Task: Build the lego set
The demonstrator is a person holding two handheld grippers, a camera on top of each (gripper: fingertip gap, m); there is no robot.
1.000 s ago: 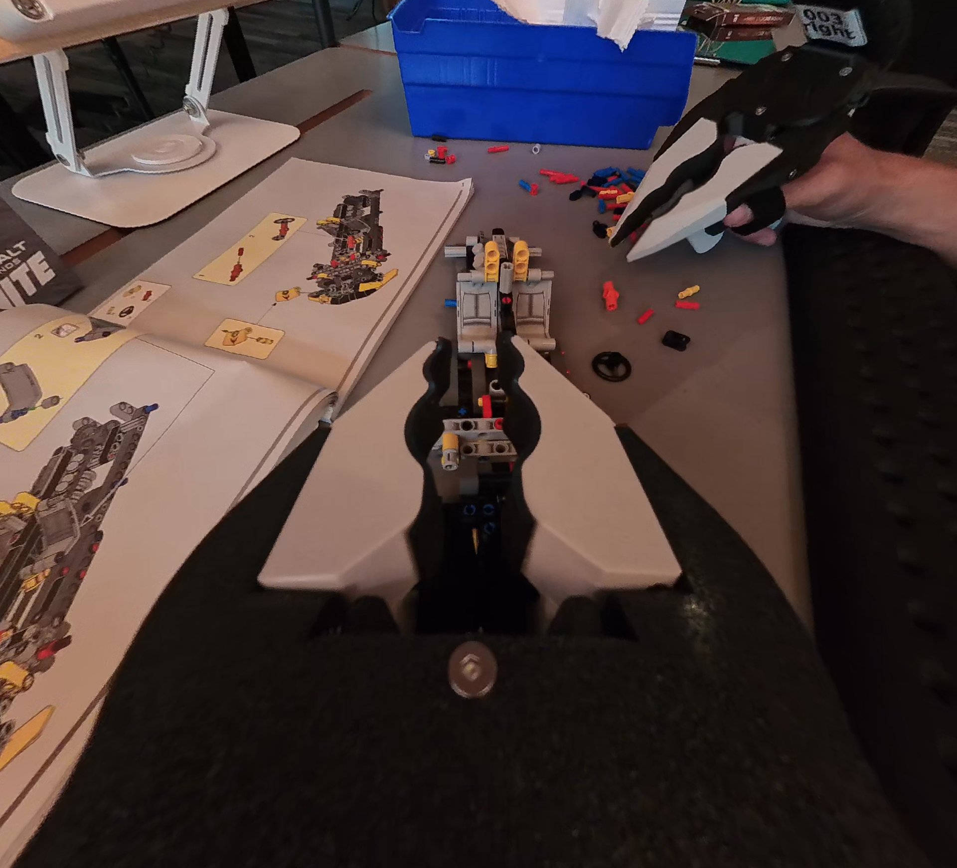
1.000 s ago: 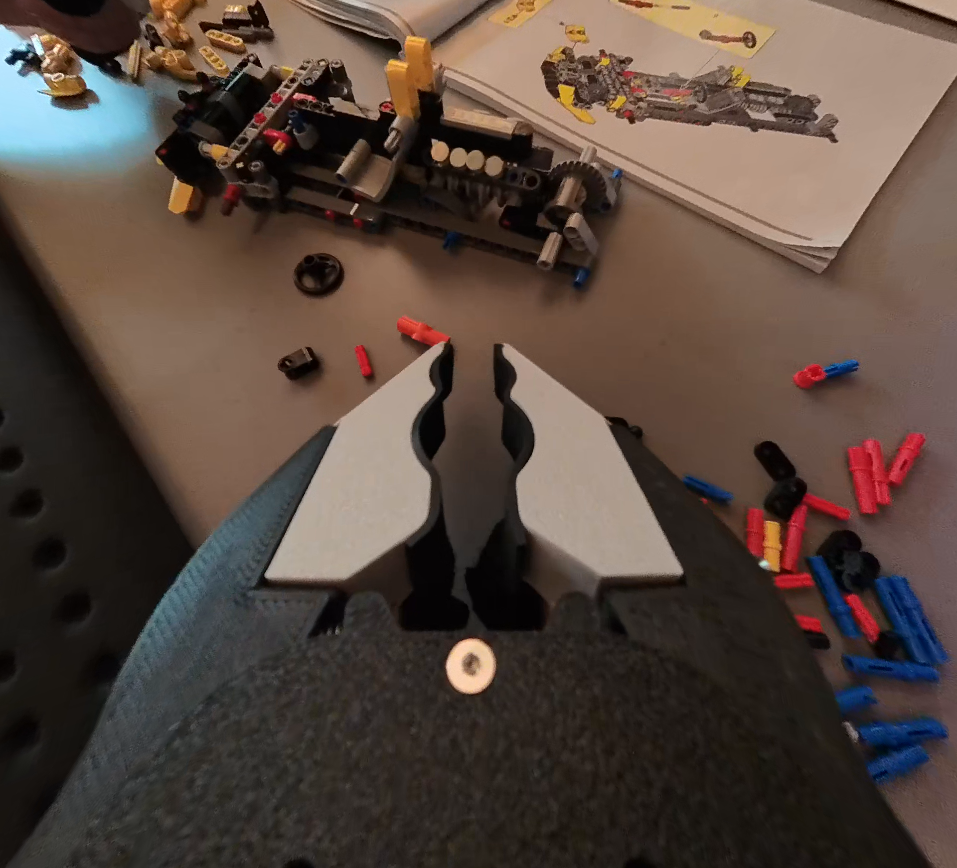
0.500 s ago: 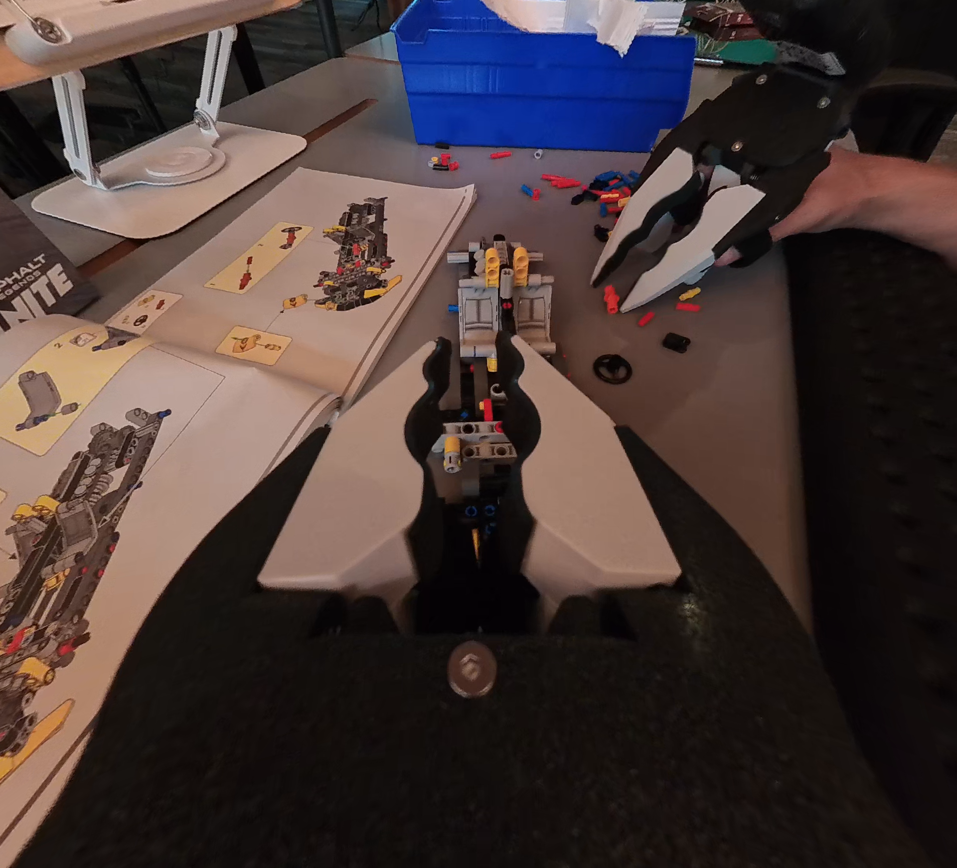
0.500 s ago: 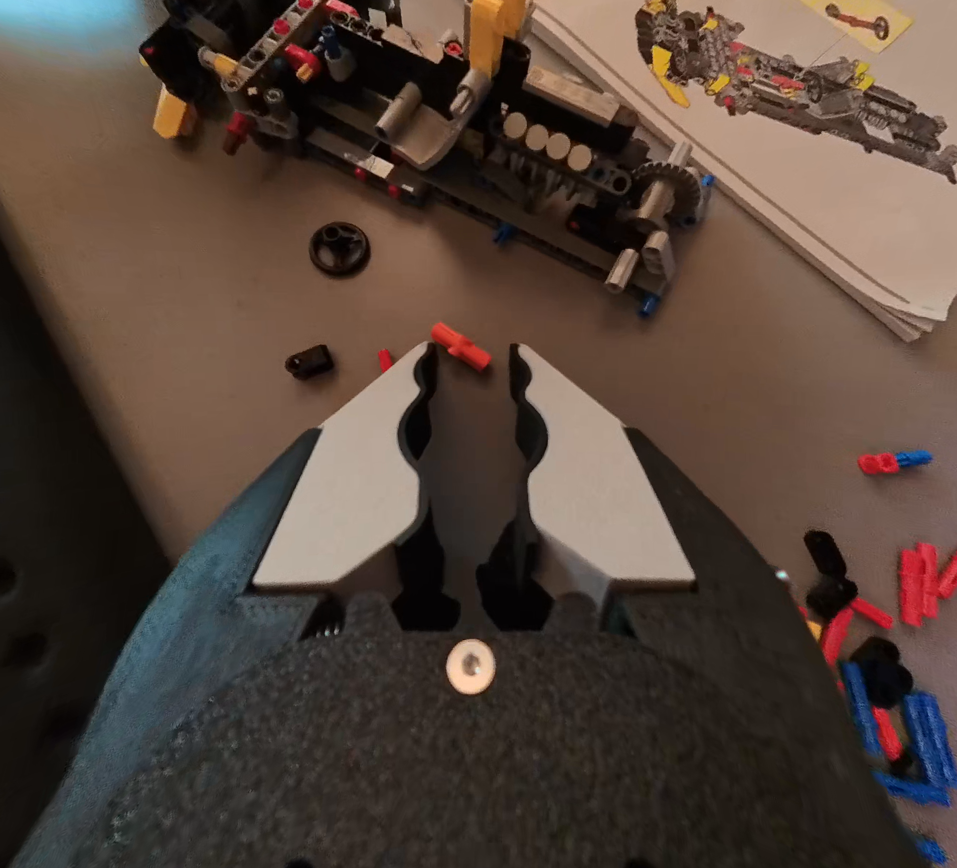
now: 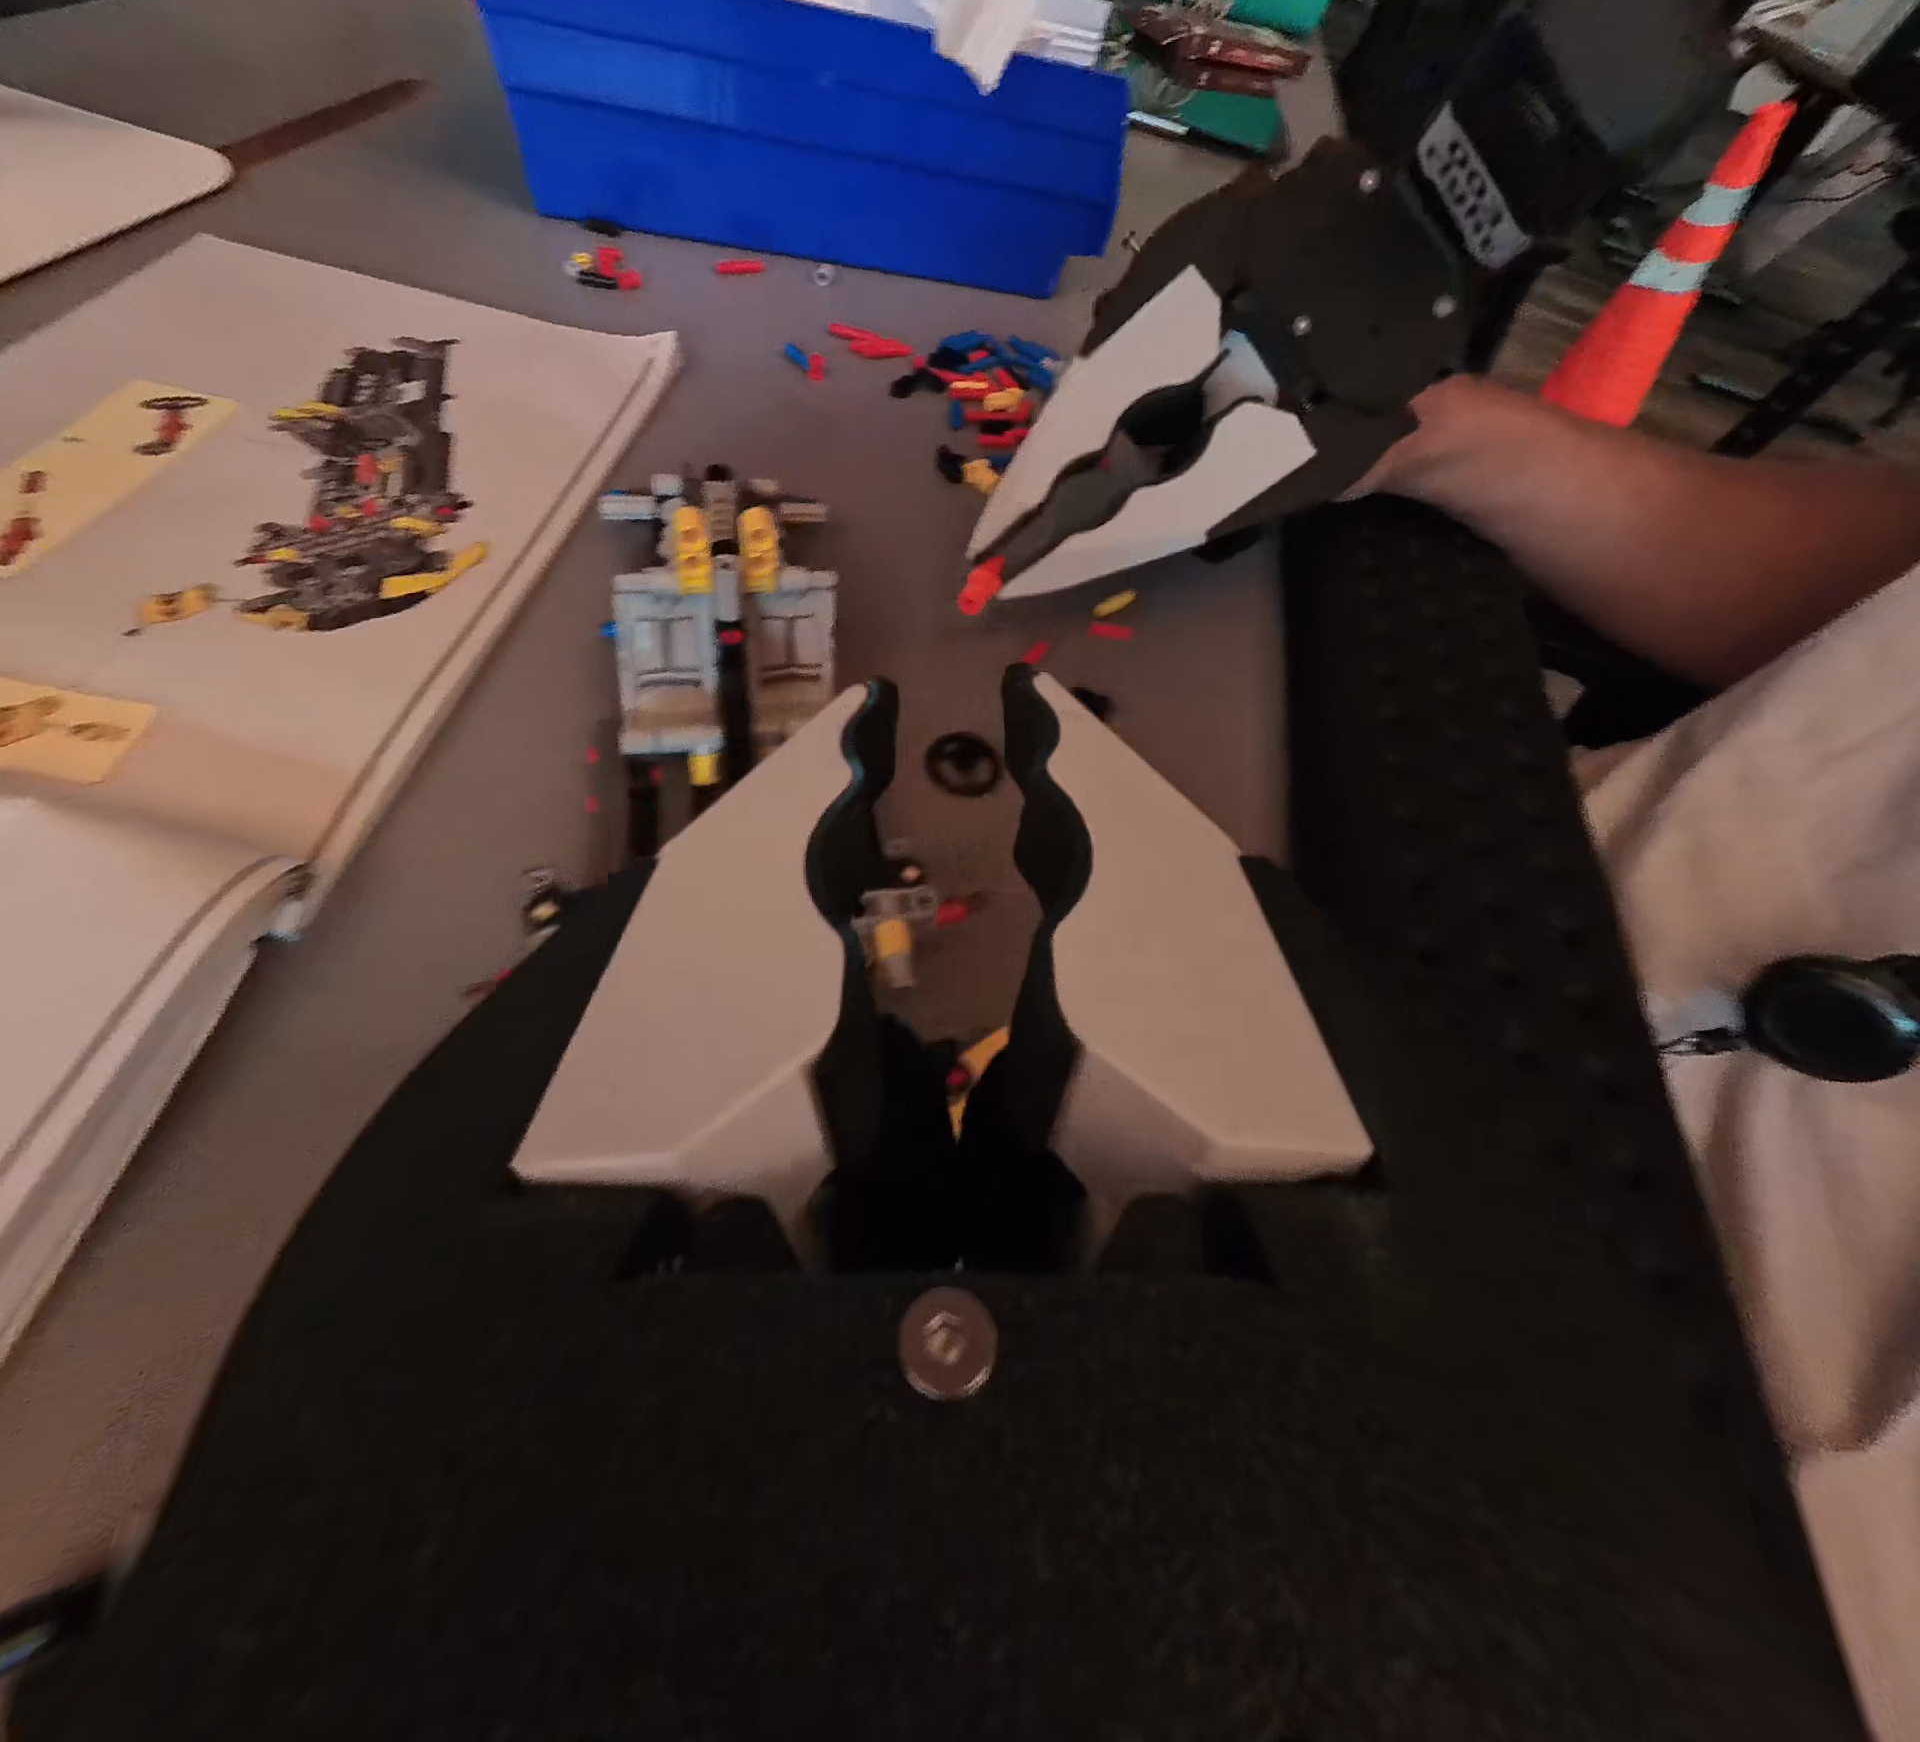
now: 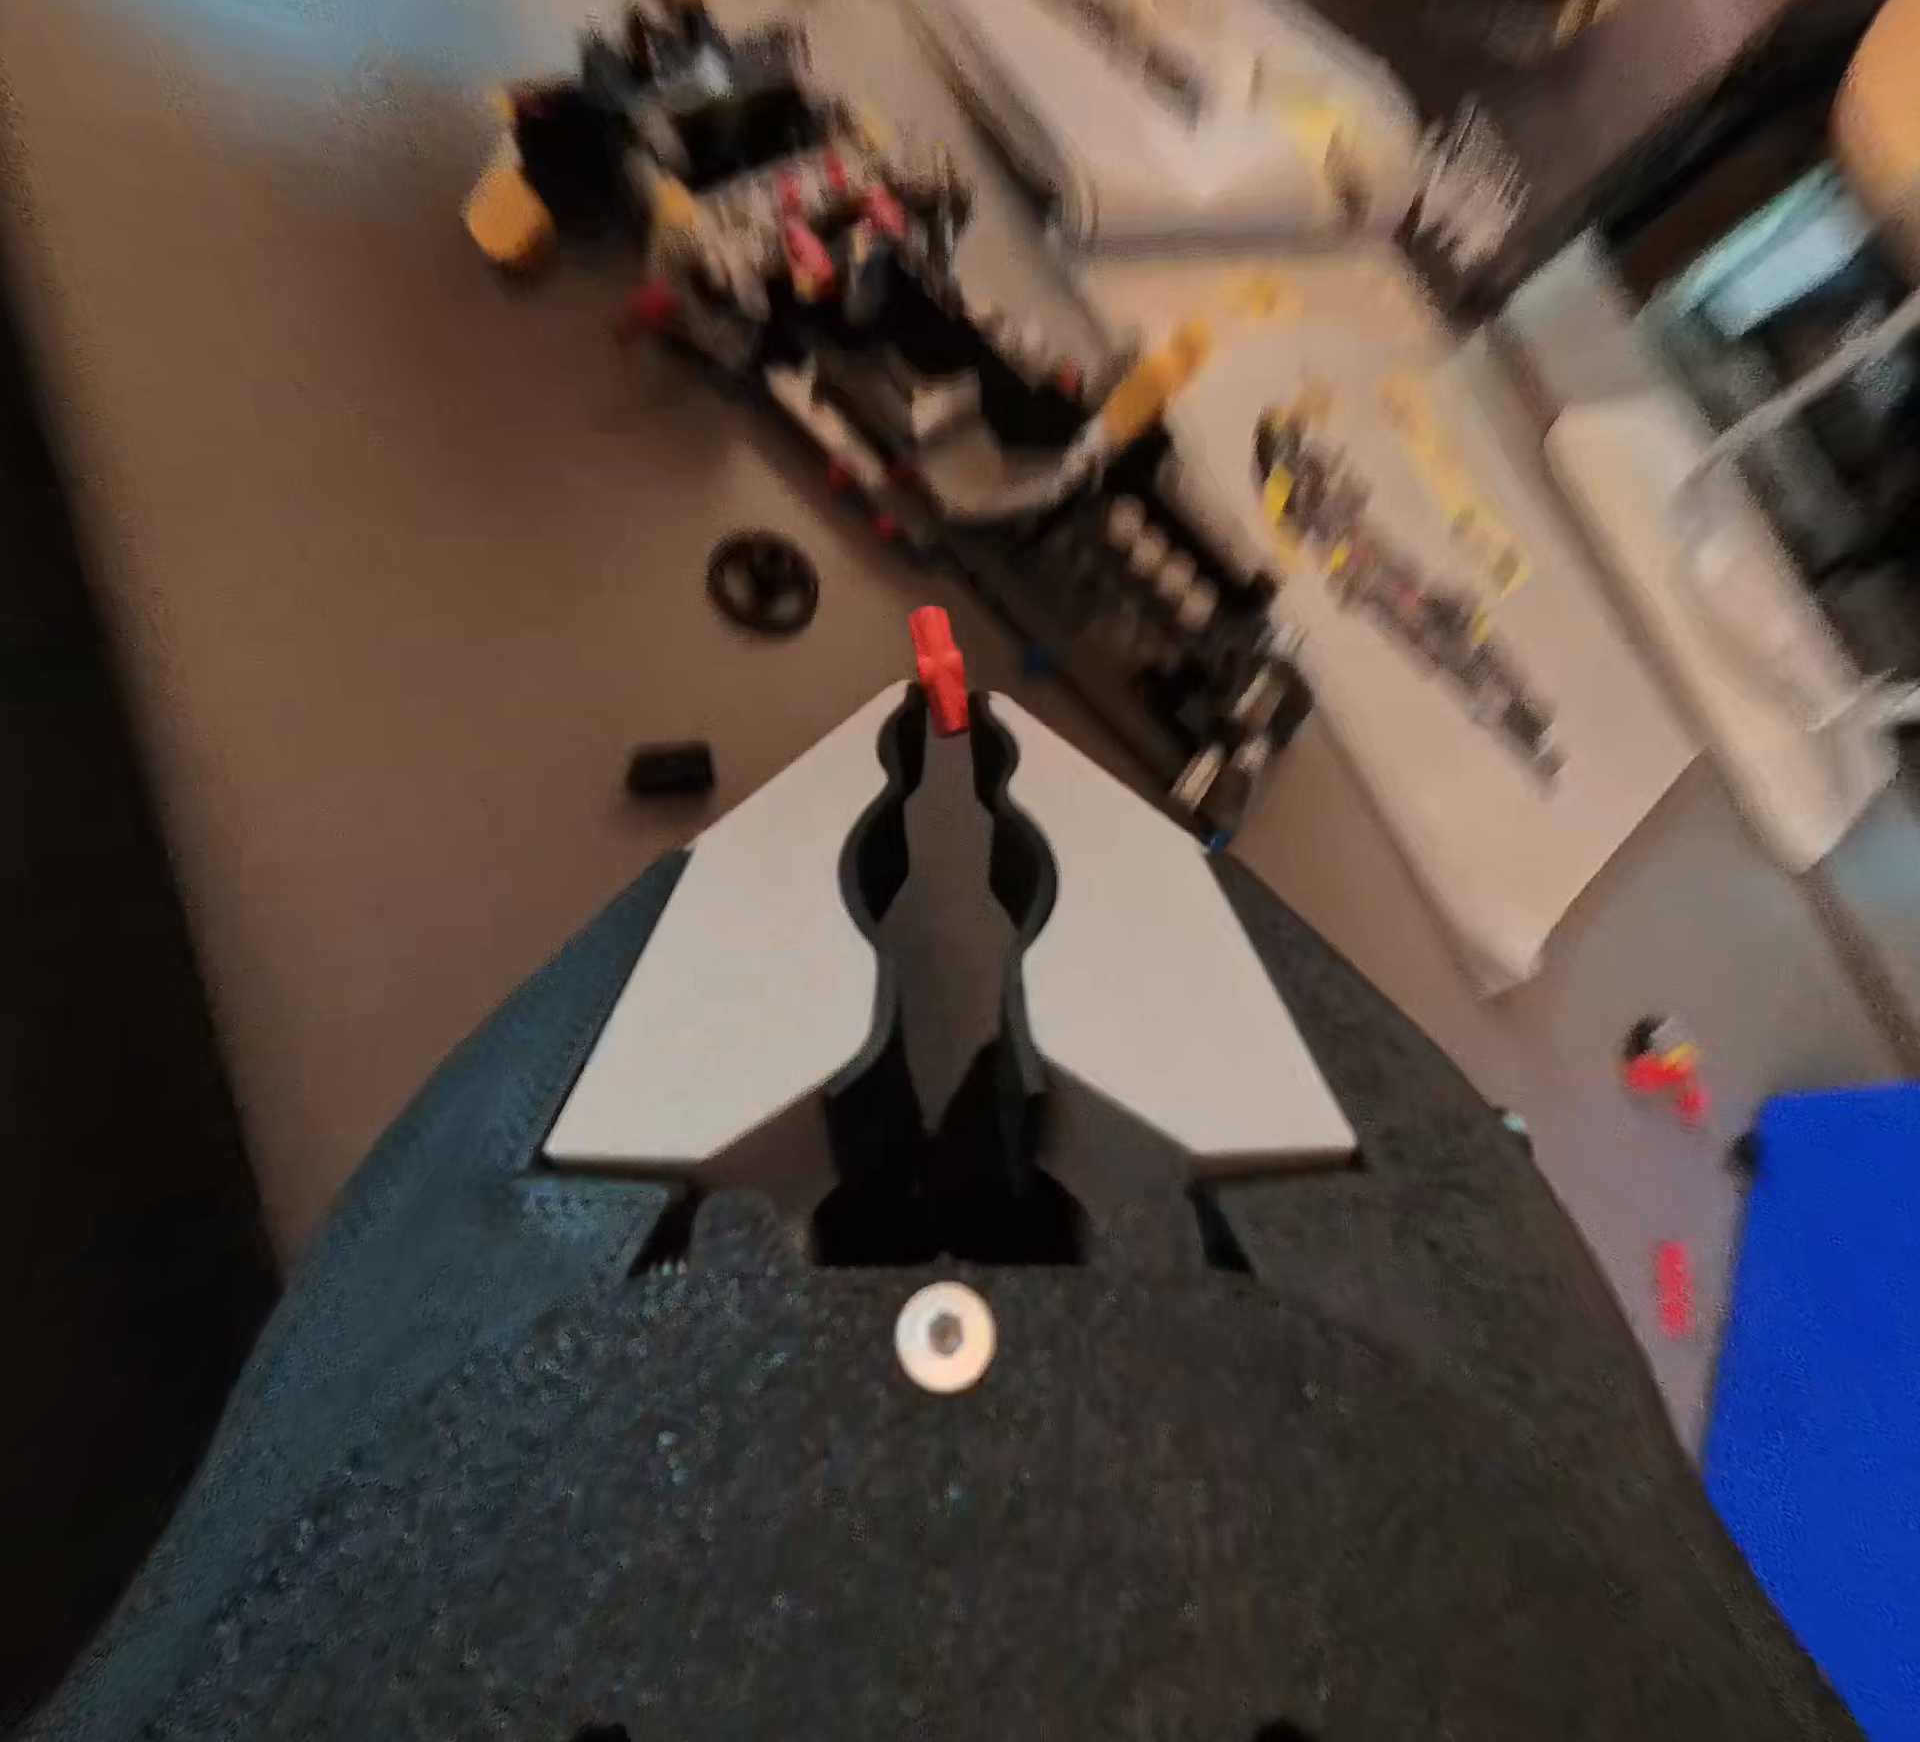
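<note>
The part-built Lego car [image 5: 717,622], grey and black with yellow bits, lies on the table by the open instruction booklet [image 5: 312,497]. My left gripper [image 5: 951,690] is open and empty over the car's near end, which shows between its fingers. My right gripper [image 6: 945,705] is shut on a small red pin [image 6: 940,669] that sticks out past its tips. It holds the pin above the table, to the right of the car. In the left wrist view the right gripper [image 5: 987,570] shows with the red pin [image 5: 977,586] at its tip. The right wrist view is blurred by motion.
A black steering wheel piece [image 5: 961,762] and a small black piece [image 6: 670,770] lie right of the car. A pile of red, blue and black pins [image 5: 987,383] lies before the blue bin [image 5: 790,123]. An orange cone [image 5: 1662,269] stands off the table. A forearm reaches in from the right. Left tips to right tips: about 11 cm. To reach the small black piece [image 6: 670,770] in a straight line is about 5 cm for my right fingers, about 12 cm for my left. It turns up in the left wrist view [image 5: 1091,697] as well.
My right gripper has shut on the red pin and lifted it off the table. My left gripper has shifted right, off the car's midline, still open.
</note>
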